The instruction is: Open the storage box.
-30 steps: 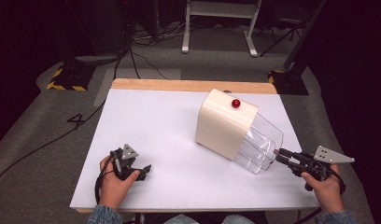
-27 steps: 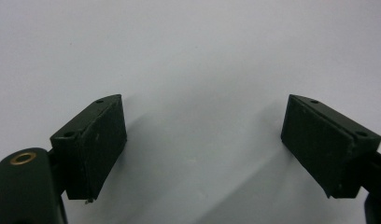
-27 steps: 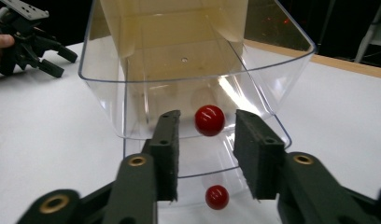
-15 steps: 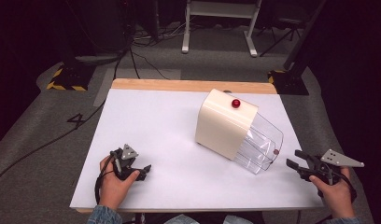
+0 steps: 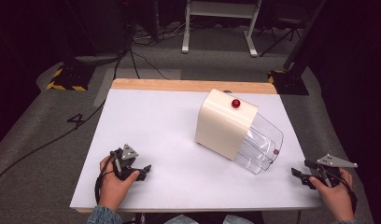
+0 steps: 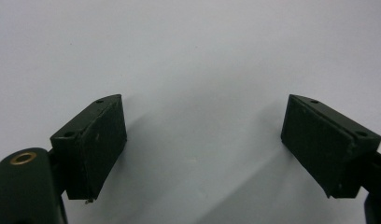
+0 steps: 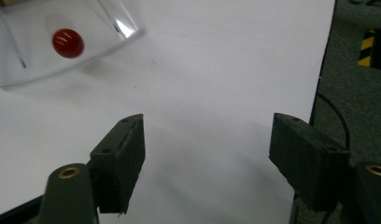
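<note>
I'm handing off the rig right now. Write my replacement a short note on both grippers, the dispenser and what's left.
Left gripper: open, holding nothing, low over the near-left table.
Right gripper: open, holding nothing, at the near-right table edge, apart from the dispenser.
Cream dispenser: tilted at mid-right, clear drawer facing the right gripper, red ball on top.
Done: nothing is gripped.
Left: probably reach for the clear drawer with the right gripper.

The table (image 5: 160, 126) has a matt white top and a bare wood far edge. The box (image 5: 223, 123) looks smooth cream plastic; its drawer (image 5: 263, 144) is clear and glossy, like the red ball (image 5: 236, 103).
</note>
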Demonstrator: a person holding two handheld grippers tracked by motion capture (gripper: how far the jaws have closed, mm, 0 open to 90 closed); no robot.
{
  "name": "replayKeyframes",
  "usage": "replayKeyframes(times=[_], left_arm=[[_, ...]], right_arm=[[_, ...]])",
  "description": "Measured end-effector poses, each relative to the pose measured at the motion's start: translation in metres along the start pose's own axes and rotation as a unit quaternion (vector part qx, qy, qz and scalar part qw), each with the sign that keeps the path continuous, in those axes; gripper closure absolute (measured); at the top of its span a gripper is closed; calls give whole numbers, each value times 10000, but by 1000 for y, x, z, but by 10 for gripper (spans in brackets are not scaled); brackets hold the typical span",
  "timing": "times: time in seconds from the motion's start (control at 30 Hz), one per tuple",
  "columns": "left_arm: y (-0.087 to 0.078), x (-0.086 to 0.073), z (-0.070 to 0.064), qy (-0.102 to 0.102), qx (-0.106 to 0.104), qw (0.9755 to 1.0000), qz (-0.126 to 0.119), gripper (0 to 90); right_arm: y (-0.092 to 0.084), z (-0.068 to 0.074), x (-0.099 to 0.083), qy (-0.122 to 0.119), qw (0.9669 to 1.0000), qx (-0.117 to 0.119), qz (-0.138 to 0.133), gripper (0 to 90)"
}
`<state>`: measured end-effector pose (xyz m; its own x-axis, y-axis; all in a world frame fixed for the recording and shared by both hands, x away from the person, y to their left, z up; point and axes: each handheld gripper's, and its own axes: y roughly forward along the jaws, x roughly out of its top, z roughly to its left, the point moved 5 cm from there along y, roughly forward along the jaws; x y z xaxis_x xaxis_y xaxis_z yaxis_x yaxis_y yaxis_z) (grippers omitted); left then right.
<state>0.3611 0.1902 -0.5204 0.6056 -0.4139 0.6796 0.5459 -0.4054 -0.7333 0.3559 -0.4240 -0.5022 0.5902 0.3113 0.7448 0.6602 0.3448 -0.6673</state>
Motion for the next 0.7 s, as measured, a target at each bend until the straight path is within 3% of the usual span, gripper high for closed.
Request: replayKeyframes(times=[0.2, 0.3, 0.4, 0.43, 0.47, 0.57, 0.7], left_arm=[[0, 0, 0, 4, 1, 10000, -6, 144], [0, 0, 0, 3, 1, 10000, -2, 144], [0, 0, 0, 2, 1, 10000, -7, 144], [0, 0, 0, 3, 12, 10000, -8, 144], [0, 0, 0, 5, 16, 10000, -10, 144], [0, 0, 0, 4, 12, 10000, -8, 144], [0, 0, 0, 3, 2, 10000, -3, 144]], right_arm=[[13, 3, -2, -210, 9996, -199, 71, 160], [14, 1, -4, -99, 9997, -197, 56, 140], [14, 0, -6, -103, 9998, -129, -76, 137], [15, -2, -9, -220, 9994, -78, -270, 113], [15, -2, -9, -220, 9994, -78, -270, 113], [15, -4, -14, -241, 9977, 38, -640, 113], [15, -4, -13, -277, 9979, 16, -578, 116]])
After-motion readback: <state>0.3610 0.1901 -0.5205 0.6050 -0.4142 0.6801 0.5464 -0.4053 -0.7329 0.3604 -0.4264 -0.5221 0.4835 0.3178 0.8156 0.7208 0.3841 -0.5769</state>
